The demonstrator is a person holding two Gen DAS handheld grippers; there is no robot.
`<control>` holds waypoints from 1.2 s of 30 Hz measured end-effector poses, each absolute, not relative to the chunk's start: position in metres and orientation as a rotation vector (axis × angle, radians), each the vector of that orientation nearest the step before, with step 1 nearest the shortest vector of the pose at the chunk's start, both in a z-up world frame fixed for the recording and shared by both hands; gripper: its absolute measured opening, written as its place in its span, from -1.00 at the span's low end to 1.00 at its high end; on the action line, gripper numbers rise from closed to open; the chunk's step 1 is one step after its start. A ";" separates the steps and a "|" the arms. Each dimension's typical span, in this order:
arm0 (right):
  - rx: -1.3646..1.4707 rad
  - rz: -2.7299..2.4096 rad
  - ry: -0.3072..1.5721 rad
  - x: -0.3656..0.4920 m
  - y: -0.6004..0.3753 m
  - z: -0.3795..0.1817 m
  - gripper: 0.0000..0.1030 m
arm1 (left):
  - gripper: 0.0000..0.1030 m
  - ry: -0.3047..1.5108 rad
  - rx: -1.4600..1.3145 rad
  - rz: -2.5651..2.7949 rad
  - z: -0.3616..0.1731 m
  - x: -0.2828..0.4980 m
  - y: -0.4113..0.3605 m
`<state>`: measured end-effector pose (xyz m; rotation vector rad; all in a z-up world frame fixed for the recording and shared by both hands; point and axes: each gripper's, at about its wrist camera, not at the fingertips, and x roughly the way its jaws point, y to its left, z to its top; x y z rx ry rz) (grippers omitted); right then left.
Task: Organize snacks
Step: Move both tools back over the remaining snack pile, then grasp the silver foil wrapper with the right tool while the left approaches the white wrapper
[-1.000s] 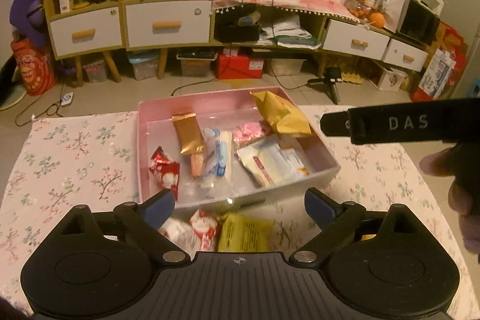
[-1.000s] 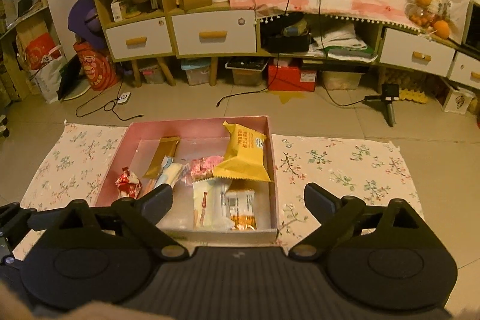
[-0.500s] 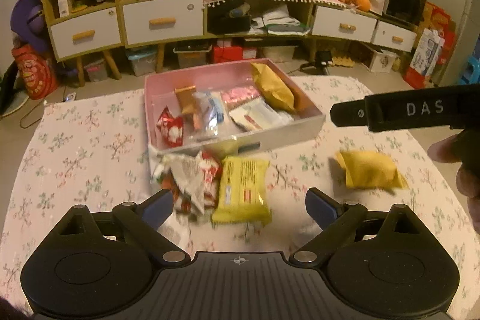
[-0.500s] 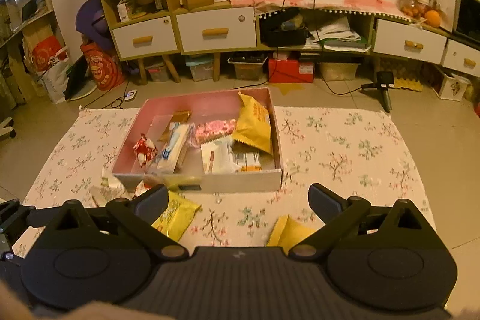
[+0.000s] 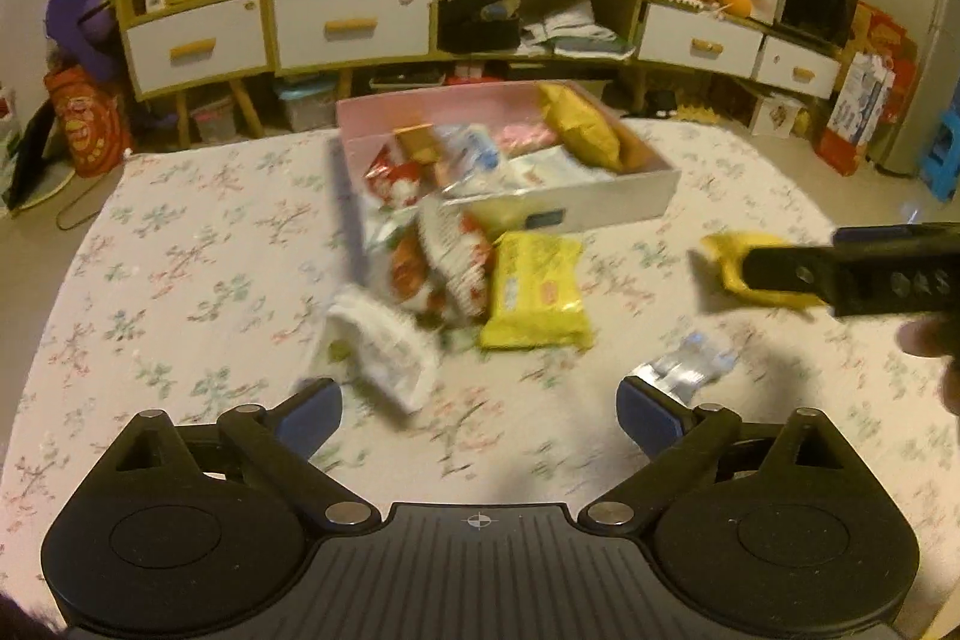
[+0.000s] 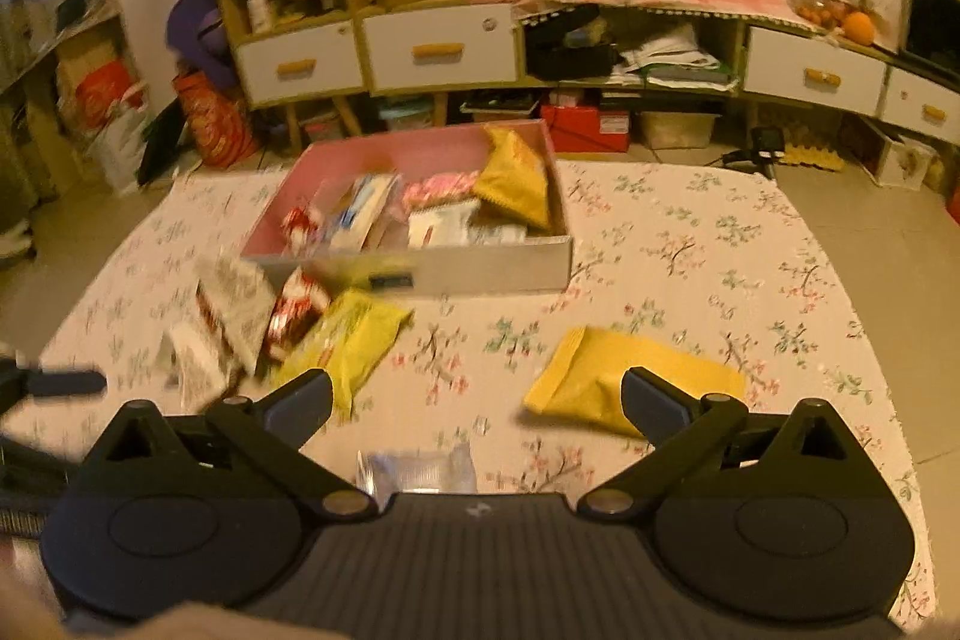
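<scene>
left wrist view
left gripper (image 5: pixel 479 411): jaws spread wide, nothing between the pads, over bare floral tablecloth (image 5: pixel 198 280)
pink box (image 5: pixel 600 205): far centre of the table, full of snack packs, one yellow bag (image 5: pixel 579 124) leaning at its far right corner
loose pile: just near the box's front wall; red-and-white packs (image 5: pixel 444 262), yellow flat pack (image 5: pixel 534 289) to their right, white pack (image 5: pixel 384 346) nearest, blurred
silver pack (image 5: pixel 690 361): near right, just beyond the right finger
right gripper: one finger (image 5: pixel 852 271) comes in from the right edge, in front of a mustard pouch (image 5: pixel 729 256); from here, cannot tell its spread

right wrist view
right gripper (image 6: pixel 477 400): jaws wide and opening, nothing between the pads
mustard pouch (image 6: pixel 606 376): flat on the cloth, partly behind the right finger, apart from the box
yellow flat pack (image 6: pixel 354 340): behind the left finger, near the box's front wall
red-and-white packs (image 6: pixel 294 310): left of the yellow pack, white pack (image 6: pixel 192 364) farther left, all blurred
silver pack (image 6: pixel 420 469): near edge, partly hidden by the gripper body
pink box (image 6: pixel 492 268): far centre, snacks inside
left gripper: dark tip (image 6: pixel 60 383) at the left edge
</scene>
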<state>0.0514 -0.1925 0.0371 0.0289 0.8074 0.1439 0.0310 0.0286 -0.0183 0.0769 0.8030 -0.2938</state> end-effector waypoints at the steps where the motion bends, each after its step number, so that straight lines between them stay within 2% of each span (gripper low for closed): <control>1: 0.008 0.153 0.809 0.049 -0.190 0.035 0.99 | 0.92 0.802 0.085 -0.283 -0.022 0.030 0.033; 13: -0.098 0.237 0.837 0.030 -0.178 0.000 0.99 | 0.92 0.784 0.117 -0.214 -0.065 0.036 0.065; 22: -0.118 0.264 0.895 0.037 -0.169 -0.021 0.99 | 0.92 0.665 0.138 -0.244 -0.066 0.055 0.063; 36: -0.102 0.287 0.901 0.050 -0.164 -0.029 1.00 | 0.89 0.664 0.187 -0.228 -0.082 0.086 0.051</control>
